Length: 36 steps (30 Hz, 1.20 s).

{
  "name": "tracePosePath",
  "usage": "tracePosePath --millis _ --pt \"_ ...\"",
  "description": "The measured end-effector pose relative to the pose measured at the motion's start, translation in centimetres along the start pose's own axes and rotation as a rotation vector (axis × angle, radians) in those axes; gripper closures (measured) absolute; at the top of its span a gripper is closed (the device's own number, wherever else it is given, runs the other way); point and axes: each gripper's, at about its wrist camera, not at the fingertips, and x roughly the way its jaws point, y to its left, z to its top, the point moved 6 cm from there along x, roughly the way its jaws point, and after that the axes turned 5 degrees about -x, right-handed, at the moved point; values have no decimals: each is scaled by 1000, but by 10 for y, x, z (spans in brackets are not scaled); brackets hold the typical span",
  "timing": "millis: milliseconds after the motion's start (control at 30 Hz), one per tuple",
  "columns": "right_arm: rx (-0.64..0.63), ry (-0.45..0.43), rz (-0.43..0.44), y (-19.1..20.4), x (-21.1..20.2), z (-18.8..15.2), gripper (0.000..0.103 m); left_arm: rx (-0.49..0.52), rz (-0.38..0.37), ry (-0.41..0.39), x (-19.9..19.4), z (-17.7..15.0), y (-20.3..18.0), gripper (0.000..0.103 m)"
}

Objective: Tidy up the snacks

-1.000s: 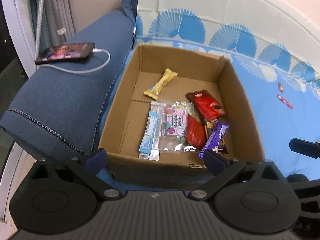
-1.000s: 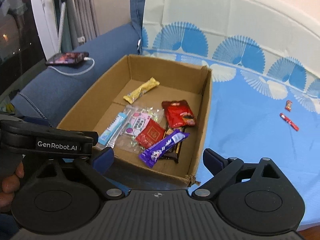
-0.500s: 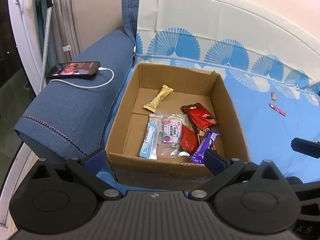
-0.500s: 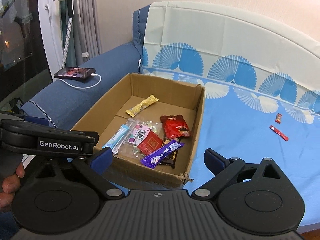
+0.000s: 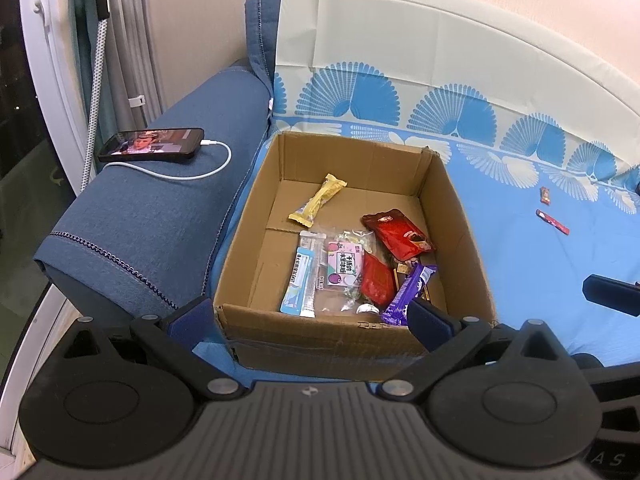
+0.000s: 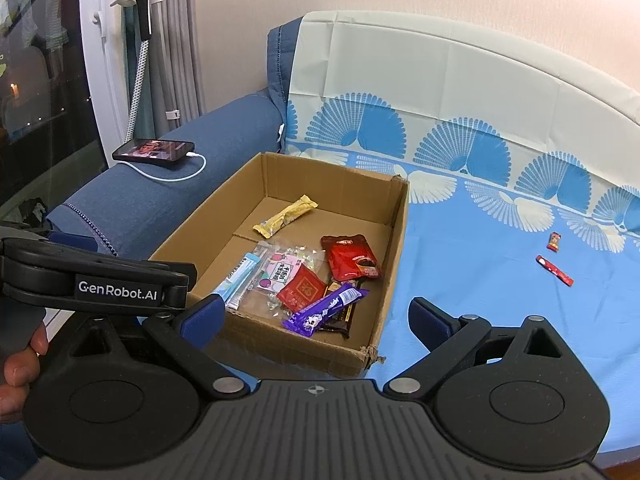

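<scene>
My left claw [image 5: 308, 316] is spread wide and empty with the cardboard box [image 5: 456, 216] of snacks straight ahead between its fingers, and this view only catches a dark tip of the other tool at far right. My right claw [image 6: 316, 320] is also wide open, holding nothing; its view alone shows the left tool's body and a hand [image 6: 18, 364] at left. Two small red candies [image 6: 554, 270] lie loose on the bed [image 6: 480, 280], ahead-right of both claws.
</scene>
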Motion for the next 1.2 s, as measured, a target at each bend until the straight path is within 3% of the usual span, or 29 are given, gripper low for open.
tracePosePath --millis 767,1033,1200 --pt "57 8 29 -15 4 -9 4 57 35 13 2 -1 -16 0" --pt "124 12 23 -41 6 -20 3 99 19 54 13 1 -39 0" --pt "191 8 -26 -73 5 -29 2 128 -1 88 22 5 -60 0"
